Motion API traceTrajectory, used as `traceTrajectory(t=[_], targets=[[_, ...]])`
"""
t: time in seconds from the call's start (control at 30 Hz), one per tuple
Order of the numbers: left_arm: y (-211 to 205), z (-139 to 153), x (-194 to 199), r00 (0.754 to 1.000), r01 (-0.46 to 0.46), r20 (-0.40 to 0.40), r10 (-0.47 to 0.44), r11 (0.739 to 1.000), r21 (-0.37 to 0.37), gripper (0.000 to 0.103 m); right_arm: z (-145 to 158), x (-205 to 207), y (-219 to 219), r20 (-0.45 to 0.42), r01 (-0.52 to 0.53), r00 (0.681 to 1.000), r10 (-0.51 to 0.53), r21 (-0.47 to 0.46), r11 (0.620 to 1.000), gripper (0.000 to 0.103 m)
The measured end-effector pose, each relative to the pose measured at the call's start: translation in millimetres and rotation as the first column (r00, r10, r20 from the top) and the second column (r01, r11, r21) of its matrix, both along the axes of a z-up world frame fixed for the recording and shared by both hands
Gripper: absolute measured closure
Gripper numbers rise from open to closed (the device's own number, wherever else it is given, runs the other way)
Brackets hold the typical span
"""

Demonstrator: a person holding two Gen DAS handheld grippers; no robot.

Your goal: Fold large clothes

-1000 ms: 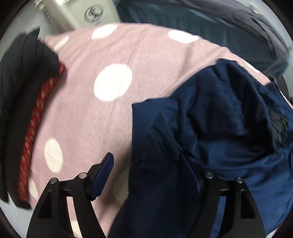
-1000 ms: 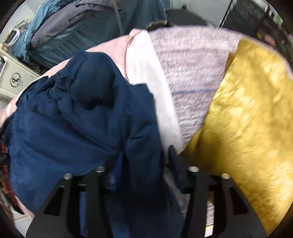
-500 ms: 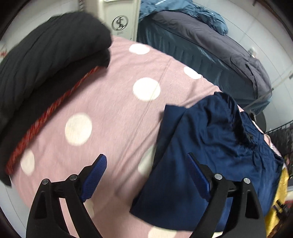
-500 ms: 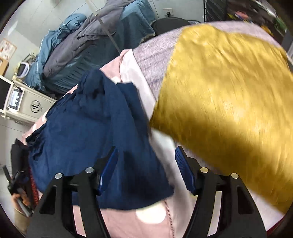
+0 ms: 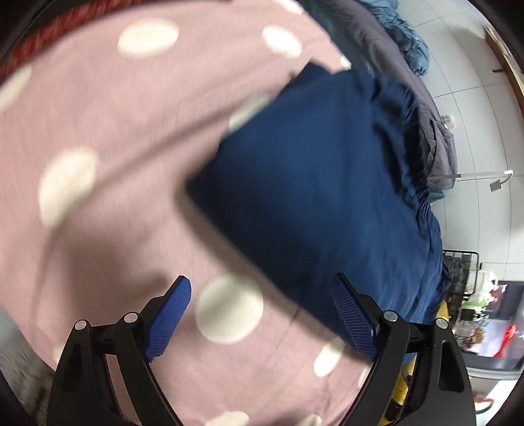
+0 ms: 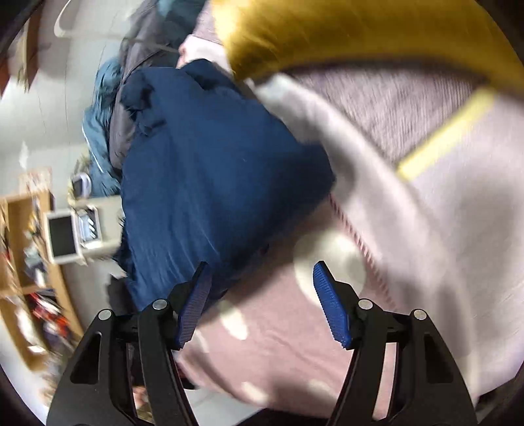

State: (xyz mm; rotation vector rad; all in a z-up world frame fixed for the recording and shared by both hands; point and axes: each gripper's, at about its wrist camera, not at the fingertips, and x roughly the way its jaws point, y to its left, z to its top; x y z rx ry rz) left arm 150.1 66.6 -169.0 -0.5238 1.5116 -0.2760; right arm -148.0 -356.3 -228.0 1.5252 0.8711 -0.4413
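Right wrist: blurred shelf unit (image 6: 19, 262) apparently holds clutter.

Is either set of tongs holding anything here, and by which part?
Nothing is held. The left tongs and right tongs both stand open above the pink dotted cover, clear of the navy garment.

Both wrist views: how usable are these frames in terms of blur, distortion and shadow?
Left wrist view: the navy garment and the pink polka-dot cover are smeared, with a soft shadow beside the garment; the gripper is sharp. Right wrist view: streaking is heavier, worst on the mustard fabric; fisheye bending throughout.
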Motion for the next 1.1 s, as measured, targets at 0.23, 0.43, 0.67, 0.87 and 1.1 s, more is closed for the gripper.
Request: traceTrajectory(t=[0.23, 0.43, 0.67, 0.87, 1.1], targets=[[-14.0, -30.6, -14.9, 0.995, -0.072, -0.078, 0.064, 0.992, -0.107, 0.018, -21.0, 10.9, 3.8, 0.088, 0.054, 0.994, -0.062, 0.096, 0.994, 0.038], [-16.6, -45.0, -10.5, 0.985, -0.151, -0.12, 0.127, 0.965, -0.216, 0.018, -36.8, -1.7, -4.2, 0.168, 0.167, 0.966, -0.196, 0.171, 0.971, 0.038], [-15.2, -64.2, -8.5, 0.981, -0.178, -0.136, 0.138, 0.92, -0.349, 0.017, -48.1, 2.8, -18.9, 0.202, 0.165, 0.961, -0.189, 0.132, 0.977, 0.027], [21.1, -57.7, -1.9, 0.965, -0.262, -0.098, 0.244, 0.868, -0.422, 0.015, -51.8, 8.8, -29.7, 0.21, 0.134, 0.966, -0.154, 0.104, 0.985, 0.026], [13.2, -55.0, 61.1, 0.995, -0.099, -0.065, 0.08, 0.912, -0.397, 0.014, -52.3, 25.6, -50.2, 0.183, 0.079, 0.979, -0.092, 0.077, 0.994, 0.018]])
